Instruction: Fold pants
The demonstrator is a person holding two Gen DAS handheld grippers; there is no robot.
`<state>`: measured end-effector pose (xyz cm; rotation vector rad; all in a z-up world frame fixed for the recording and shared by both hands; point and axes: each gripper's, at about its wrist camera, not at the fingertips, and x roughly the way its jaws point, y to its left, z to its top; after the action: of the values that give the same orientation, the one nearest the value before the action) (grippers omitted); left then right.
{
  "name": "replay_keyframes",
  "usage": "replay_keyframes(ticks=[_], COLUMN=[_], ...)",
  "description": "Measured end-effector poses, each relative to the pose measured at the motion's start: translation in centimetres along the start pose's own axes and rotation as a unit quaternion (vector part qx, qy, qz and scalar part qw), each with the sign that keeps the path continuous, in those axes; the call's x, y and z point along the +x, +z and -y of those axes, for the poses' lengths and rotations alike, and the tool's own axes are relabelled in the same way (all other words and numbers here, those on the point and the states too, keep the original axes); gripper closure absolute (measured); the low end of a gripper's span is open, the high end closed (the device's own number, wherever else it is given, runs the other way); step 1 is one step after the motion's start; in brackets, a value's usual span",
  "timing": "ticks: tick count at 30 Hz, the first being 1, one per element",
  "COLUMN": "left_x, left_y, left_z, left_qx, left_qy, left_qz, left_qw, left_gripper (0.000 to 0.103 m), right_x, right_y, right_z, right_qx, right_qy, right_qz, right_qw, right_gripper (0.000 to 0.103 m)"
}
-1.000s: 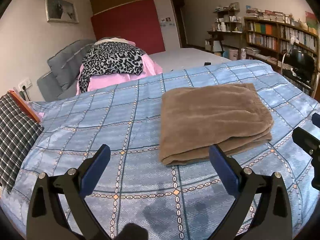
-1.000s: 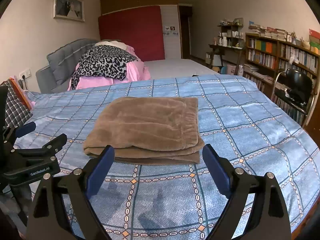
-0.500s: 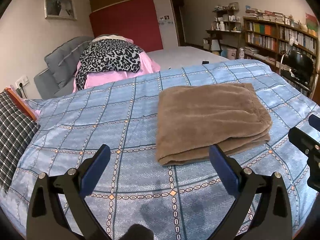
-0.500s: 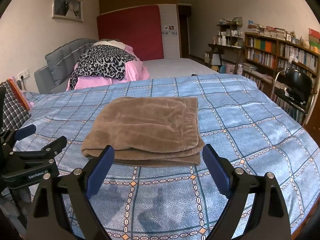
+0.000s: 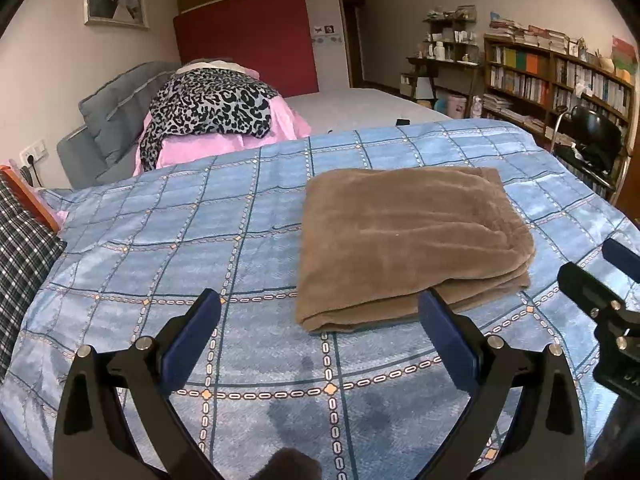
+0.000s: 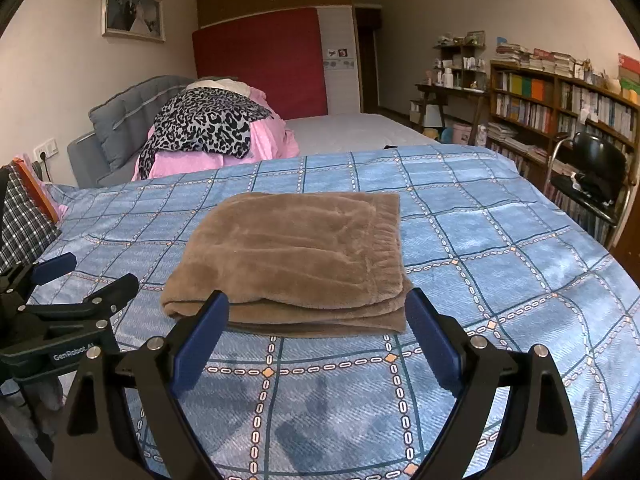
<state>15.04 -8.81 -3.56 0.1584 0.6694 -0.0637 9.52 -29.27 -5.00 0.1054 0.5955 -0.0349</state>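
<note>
The brown pants [image 6: 296, 256] lay folded into a compact stack of several layers on the blue checked bedspread [image 6: 500, 280], their elastic waistband turned toward the bookshelf [image 6: 560, 108] side. All positions below are given relative to the pants. The right gripper [image 6: 316, 316] was held just short of the near edge of the stack, its 2 blue-padded fingers [image 6: 200, 332] spread wide — nothing was between them and neither pad touched the fabric. The left gripper [image 5: 320, 312] was positioned off the near corner on the side away from the bookshelf, likewise spread wide and holding nothing; one pad [image 5: 444, 332] overlapped the edge of the stack in the left wrist view, though contact could not be confirmed. In the right wrist view the left gripper appeared beside the stack and clear of it, above the bedspread. Beyond the far edge of the pants, a leopard-print garment [image 6: 208, 124] was draped over pink bedding [image 6: 268, 140], with a grey padded headboard [image 6: 120, 116] behind. A plaid cloth [image 5: 24, 256] lay well apart on the side away from the bookshelf. A black chair [image 6: 592, 172] stood off the bed near the bookshelf. A framed picture [image 6: 132, 10] and a red panel [image 6: 260, 60] occupied the far walls — both well beyond the pants.
</note>
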Motion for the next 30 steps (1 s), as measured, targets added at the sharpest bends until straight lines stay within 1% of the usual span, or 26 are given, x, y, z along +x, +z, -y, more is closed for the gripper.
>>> replay_keyframes(ticks=[8, 18, 30], left_x=[0.6, 1.2, 1.0], left_y=[0.2, 0.5, 0.5], left_z=[0.3, 0.8, 1.4], left_qx=[0.001, 0.01, 0.024], left_qy=[-0.008, -0.007, -0.005], left_qz=[-0.004, -0.006, 0.002], left_qw=[1.0, 0.9999, 0.9997], left_gripper=[0.003, 0.003, 0.003], right_x=[1.0, 1.3, 1.6], right_y=[-0.1, -0.1, -0.3], right_z=[0.2, 0.4, 0.5], right_qx=[0.003, 0.004, 0.008], right_qy=[-0.004, -0.007, -0.007], right_qz=[-0.008, -0.012, -0.015], right_qw=[1.0, 1.0, 1.0], right_gripper=[0.014, 0.014, 0.014])
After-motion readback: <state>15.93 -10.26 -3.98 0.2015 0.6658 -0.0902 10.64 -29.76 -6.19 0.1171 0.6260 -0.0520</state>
